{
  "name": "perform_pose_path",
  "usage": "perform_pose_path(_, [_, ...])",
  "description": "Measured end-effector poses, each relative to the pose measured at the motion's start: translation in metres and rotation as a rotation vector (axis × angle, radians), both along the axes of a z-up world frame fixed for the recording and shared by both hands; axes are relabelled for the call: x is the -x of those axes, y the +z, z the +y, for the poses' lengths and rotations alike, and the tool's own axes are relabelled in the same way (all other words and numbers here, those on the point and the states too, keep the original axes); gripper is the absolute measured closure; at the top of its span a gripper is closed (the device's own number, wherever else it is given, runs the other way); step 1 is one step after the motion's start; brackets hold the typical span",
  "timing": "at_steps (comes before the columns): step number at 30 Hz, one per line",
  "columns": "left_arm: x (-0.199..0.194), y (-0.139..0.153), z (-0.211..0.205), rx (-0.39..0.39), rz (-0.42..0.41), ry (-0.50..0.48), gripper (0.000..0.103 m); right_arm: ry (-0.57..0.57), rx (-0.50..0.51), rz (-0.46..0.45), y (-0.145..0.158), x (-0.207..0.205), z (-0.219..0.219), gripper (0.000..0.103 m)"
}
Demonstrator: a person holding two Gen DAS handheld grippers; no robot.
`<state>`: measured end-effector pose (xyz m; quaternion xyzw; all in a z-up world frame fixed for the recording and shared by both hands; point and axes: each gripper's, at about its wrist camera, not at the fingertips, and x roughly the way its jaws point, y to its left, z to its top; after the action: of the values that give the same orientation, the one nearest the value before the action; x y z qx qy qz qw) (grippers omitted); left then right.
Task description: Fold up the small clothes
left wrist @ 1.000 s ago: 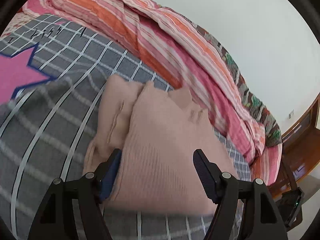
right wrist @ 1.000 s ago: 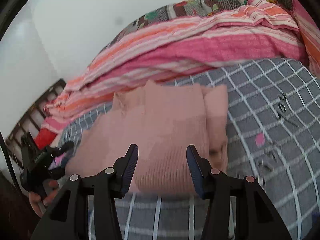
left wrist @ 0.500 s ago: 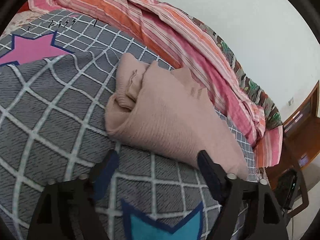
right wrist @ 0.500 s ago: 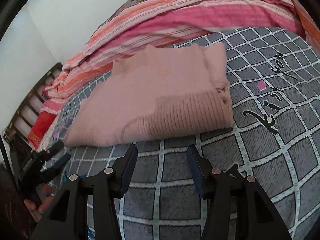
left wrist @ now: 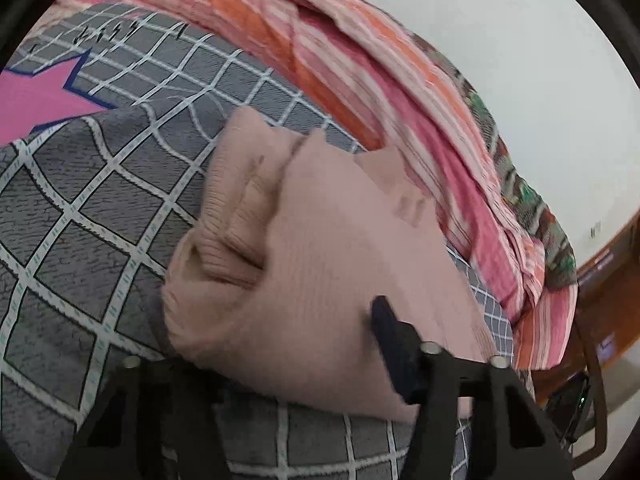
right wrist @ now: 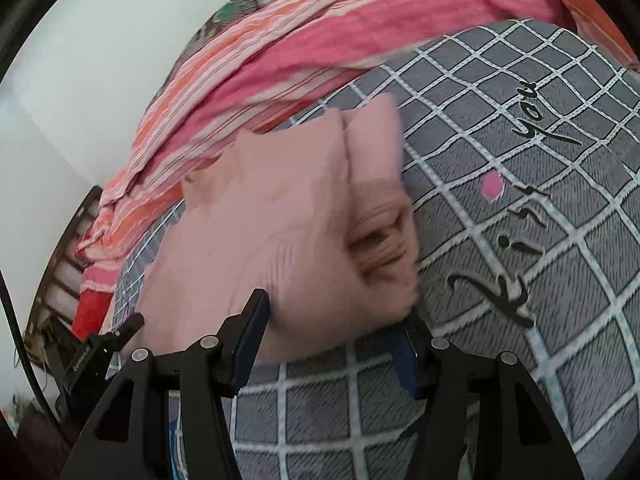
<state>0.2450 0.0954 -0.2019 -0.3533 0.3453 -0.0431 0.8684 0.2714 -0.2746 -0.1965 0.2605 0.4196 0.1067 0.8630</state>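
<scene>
Nearest the left wrist camera, the left gripper (left wrist: pixel 280 344) stood wide, its right finger (left wrist: pixel 386 320) pressed against the top face of the folded pink sweater (left wrist: pixel 320 264) while the other finger was hidden under the near hem, so the jaws straddled the edge without pinching it. In the right wrist view the right gripper (right wrist: pixel 332 320) was likewise spread wide, one blue-padded finger (right wrist: pixel 256 316) touching the front of the bundle and the other tucked just beside its right corner, with nothing clamped between them. The sweater lay on the grey checked bedsheet (right wrist: pixel 520 340), already doubled into a thick packet with the sleeve layers and ribbed cuff bunched at one end (right wrist: pixel 380 248). It looked to be a soft, light knit that would sag and slide open if lifted by a single layer; the safest hold seemed to be low on the near folded edge, pinching all layers together toward each corner, one gripper per side, because the bunched sleeve end would probably slip loose first. The knit surface looked grippy rather than slick, so the pads should not skid. Beyond the sweater a crumpled pink and orange striped blanket (left wrist: pixel 360 80) was heaped along the far side of the bed, and behind it rose a plain white wall (right wrist: pixel 100 60).
</scene>
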Motion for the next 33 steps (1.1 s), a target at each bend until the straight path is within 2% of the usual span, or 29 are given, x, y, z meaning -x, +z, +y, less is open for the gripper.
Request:
perform_pose_path(4, [-0.001, -0.003, 0.003, 0.006, -0.004, -0.007, 0.064, 0.02, 0.104, 0.006, -0.001, -0.015, 0.015, 0.046])
perform_pose_path(5, [-0.002, -0.004, 0.004, 0.01, -0.002, -0.004, 0.07, 0.021, 0.138, -0.003, 0.0, -0.014, 0.02, 0.046])
perform_pose_path(6, [-0.002, -0.004, 0.005, 0.017, 0.0, 0.001, 0.074, 0.017, 0.156, -0.008, 0.0, -0.013, 0.02, 0.05])
perform_pose_path(8, [-0.002, -0.007, 0.009, 0.052, 0.001, 0.01, 0.084, 0.019, 0.159, -0.02, 0.0, -0.012, 0.021, 0.072])
perform_pose_path(9, [-0.003, -0.008, 0.011, 0.066, -0.003, 0.01, 0.085, 0.032, 0.13, -0.03, -0.001, -0.012, 0.02, 0.088])
perform_pose_path(10, [-0.002, -0.008, 0.012, 0.079, -0.007, 0.01, 0.087, 0.028, 0.119, -0.051, -0.001, -0.01, 0.018, 0.09])
perform_pose_path(18, [0.021, 0.001, 0.005, 0.046, -0.073, 0.021, 0.091, 0.001, 0.047, -0.106, 0.006, 0.021, 0.006, 0.094])
perform_pose_path(25, [0.079, 0.005, -0.002, -0.003, -0.098, -0.034, 0.091, 0.027, 0.031, -0.136, 0.015, 0.076, -0.005, 0.095])
perform_pose_path(29, [0.126, 0.0, -0.004, 0.016, -0.103, -0.067, 0.091, 0.045, 0.038, -0.129, 0.014, 0.119, -0.016, 0.095])
perform_pose_path(33, [0.16, 0.001, -0.011, -0.009, -0.1, -0.102, 0.091, 0.052, 0.083, -0.134, 0.019, 0.154, -0.021, 0.094])
